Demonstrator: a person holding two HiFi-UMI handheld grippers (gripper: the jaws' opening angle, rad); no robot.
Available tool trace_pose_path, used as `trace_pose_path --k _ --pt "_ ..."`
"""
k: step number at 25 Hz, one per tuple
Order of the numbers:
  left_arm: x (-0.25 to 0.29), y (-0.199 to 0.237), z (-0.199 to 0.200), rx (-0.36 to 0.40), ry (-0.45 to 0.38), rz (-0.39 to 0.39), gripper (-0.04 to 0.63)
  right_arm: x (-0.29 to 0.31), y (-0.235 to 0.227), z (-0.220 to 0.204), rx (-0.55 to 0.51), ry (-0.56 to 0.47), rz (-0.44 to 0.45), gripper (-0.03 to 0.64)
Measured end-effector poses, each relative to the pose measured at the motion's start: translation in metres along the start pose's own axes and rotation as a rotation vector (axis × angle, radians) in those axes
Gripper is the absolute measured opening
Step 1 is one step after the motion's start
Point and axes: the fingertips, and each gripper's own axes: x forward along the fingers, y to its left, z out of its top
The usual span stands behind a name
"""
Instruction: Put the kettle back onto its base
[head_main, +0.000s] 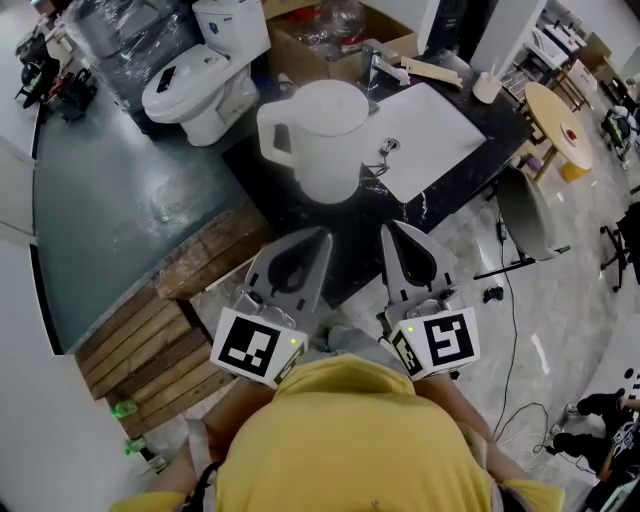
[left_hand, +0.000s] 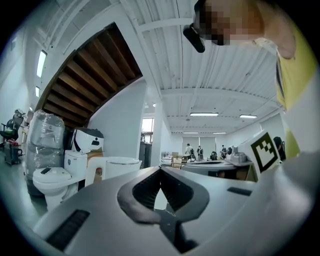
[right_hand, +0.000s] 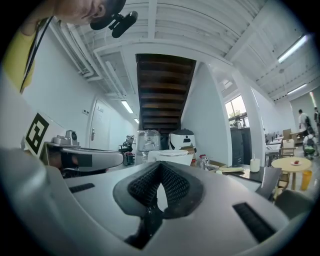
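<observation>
The white kettle (head_main: 318, 138) stands with its lid on and its handle to the left on the black counter (head_main: 350, 235); its underside is hidden, so no base shows. My left gripper (head_main: 321, 233) and right gripper (head_main: 389, 228) hang side by side short of the kettle, level, apart from it. Both are shut with nothing between the fingers. In the left gripper view the kettle (left_hand: 109, 171) is ahead to the left of the closed tips (left_hand: 160, 169). In the right gripper view the kettle (right_hand: 170, 156) sits just beyond the closed tips (right_hand: 160, 164).
A white sink basin (head_main: 432, 132) with a tap (head_main: 372, 62) lies right of the kettle. A white toilet (head_main: 205, 75) and a wrapped water dispenser (left_hand: 45, 140) stand at the back left. Wooden planks (head_main: 150, 330) lie at the left, and a round table (head_main: 560, 125) is at the right.
</observation>
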Motion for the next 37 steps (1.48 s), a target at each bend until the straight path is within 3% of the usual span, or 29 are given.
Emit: trace_pose_path --k 6,15,37 --pt "-0.004 -0.016 -0.008 -0.059 0.027 -0.006 0.011 -0.010 0.010 0.002 0.011 0.011 0.059 0.015" --pt "0.005 -0.021 -0.020 -0.057 0.034 0.014 0.011 -0.009 0.014 -0.004 -0.016 0.030 0.150 0.015" --pt "0.007 -0.005 -0.024 -0.080 0.042 0.052 0.011 0.007 0.016 -0.003 0.004 0.002 0.195 0.015"
